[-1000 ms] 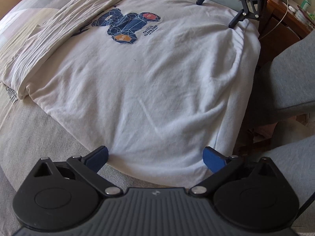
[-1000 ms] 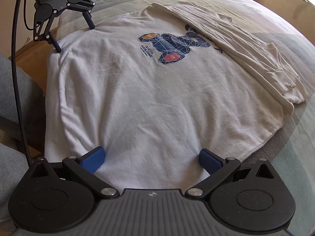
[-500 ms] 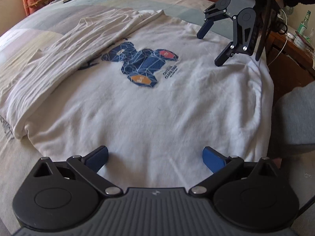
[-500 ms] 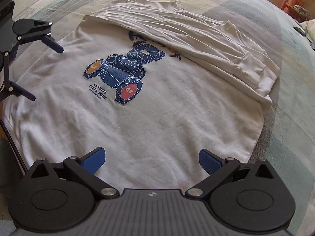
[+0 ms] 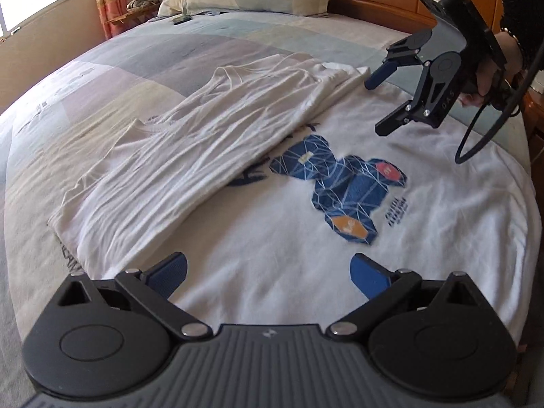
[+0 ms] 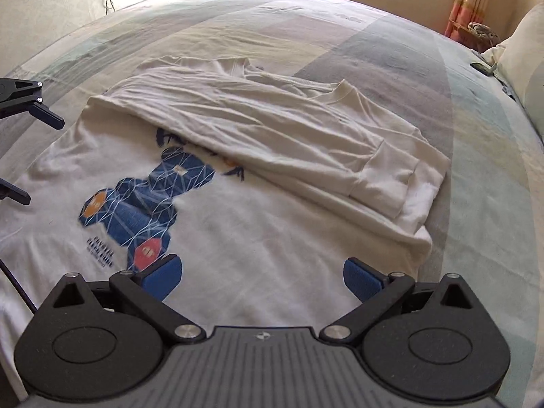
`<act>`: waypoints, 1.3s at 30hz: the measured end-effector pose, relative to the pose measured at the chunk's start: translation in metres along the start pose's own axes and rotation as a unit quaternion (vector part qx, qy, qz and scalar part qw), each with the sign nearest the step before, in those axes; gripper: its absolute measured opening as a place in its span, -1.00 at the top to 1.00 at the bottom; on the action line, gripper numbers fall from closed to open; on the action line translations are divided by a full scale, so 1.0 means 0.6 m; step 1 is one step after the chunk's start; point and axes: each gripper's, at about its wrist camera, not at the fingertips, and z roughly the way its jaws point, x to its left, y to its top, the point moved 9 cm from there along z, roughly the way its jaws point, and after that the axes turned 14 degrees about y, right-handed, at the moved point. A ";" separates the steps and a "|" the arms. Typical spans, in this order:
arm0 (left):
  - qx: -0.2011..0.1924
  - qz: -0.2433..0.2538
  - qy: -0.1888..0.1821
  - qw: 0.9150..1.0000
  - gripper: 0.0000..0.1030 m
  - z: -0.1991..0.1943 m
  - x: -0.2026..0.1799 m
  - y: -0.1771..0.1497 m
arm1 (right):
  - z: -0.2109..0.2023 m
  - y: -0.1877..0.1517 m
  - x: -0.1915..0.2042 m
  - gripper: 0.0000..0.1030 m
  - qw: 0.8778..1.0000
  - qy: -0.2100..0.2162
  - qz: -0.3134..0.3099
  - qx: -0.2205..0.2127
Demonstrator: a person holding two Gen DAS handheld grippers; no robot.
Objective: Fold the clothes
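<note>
Lying flat on the bed, the white T-shirt has one side folded over beside its blue bear print. Left gripper hovers over the hem, jaws spread and empty; right gripper likewise, spread above the shirt.

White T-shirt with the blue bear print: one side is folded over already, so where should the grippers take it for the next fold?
Probably the unfolded long edge of the white T-shirt, the side away from the folded flap. It lies flat near the bed edge, so the left gripper and right gripper, both open, could pinch it from outside, near hem and shoulder.
</note>
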 end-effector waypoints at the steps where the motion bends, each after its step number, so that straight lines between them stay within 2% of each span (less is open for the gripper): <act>1: 0.008 -0.005 -0.002 1.000 -0.97 0.014 -0.003 0.007 | 0.008 0.006 -0.018 -1.00 1.000 -0.003 0.001 0.001; 4: 0.041 -0.026 -0.007 0.999 -0.97 0.045 -0.011 0.004 | 0.016 -0.003 -0.062 -1.00 1.000 0.002 0.020 0.016; 7: 0.059 -0.057 -0.003 0.997 -0.97 0.037 -0.010 -0.015 | -0.010 -0.035 -0.070 -1.00 0.999 0.005 -0.004 0.035; 9: 0.070 -0.061 0.004 0.996 -0.97 0.021 -0.011 -0.023 | -0.034 -0.057 -0.059 -1.00 0.999 0.003 -0.024 0.041; 11: 0.065 -0.046 0.007 0.997 -0.97 0.000 -0.026 -0.024 | -0.057 -0.078 -0.046 -1.00 0.998 0.002 -0.044 0.047; 13: 0.046 -0.010 0.002 0.999 -0.97 -0.028 -0.055 -0.018 | -0.073 -0.092 -0.017 -1.00 0.997 0.015 -0.067 0.045; 16: 0.018 0.047 -0.018 0.999 -0.97 -0.065 -0.109 -0.010 | -0.083 -0.108 0.046 -1.00 0.990 0.052 -0.118 0.048; 20: 0.001 0.117 -0.061 0.991 -0.97 -0.106 -0.194 -0.019 | -0.084 -0.128 0.133 -1.00 0.974 0.108 -0.190 0.058; 22: 0.004 0.147 -0.060 0.987 -0.97 -0.115 -0.222 -0.036 | -0.084 -0.138 0.166 -1.00 0.966 0.137 -0.209 0.067; 24: 0.011 0.149 -0.054 0.987 -0.97 -0.117 -0.235 -0.050 | -0.084 -0.149 0.188 -1.00 0.959 0.154 -0.227 0.074; 27: 0.033 0.119 -0.050 0.991 -0.97 -0.107 -0.231 -0.081 | -0.082 -0.164 0.197 -1.00 0.955 0.161 -0.236 0.084; 31: 0.032 0.071 -0.070 0.995 -0.97 -0.104 -0.203 -0.099 | -0.082 -0.180 0.176 -1.00 0.962 0.115 -0.229 0.094; 33: 0.014 0.054 -0.069 0.996 -0.97 -0.115 -0.169 -0.095 | -0.084 -0.180 0.163 -1.00 0.972 0.086 -0.197 0.092; 37: -0.006 0.000 -0.046 0.999 -0.97 -0.109 -0.093 -0.086 | -0.081 -0.140 0.169 -1.00 0.988 0.039 -0.139 0.048; 39: -0.010 -0.006 -0.037 0.999 -0.97 -0.095 -0.073 -0.083 | -0.066 -0.117 0.181 -1.00 0.992 0.044 -0.115 0.031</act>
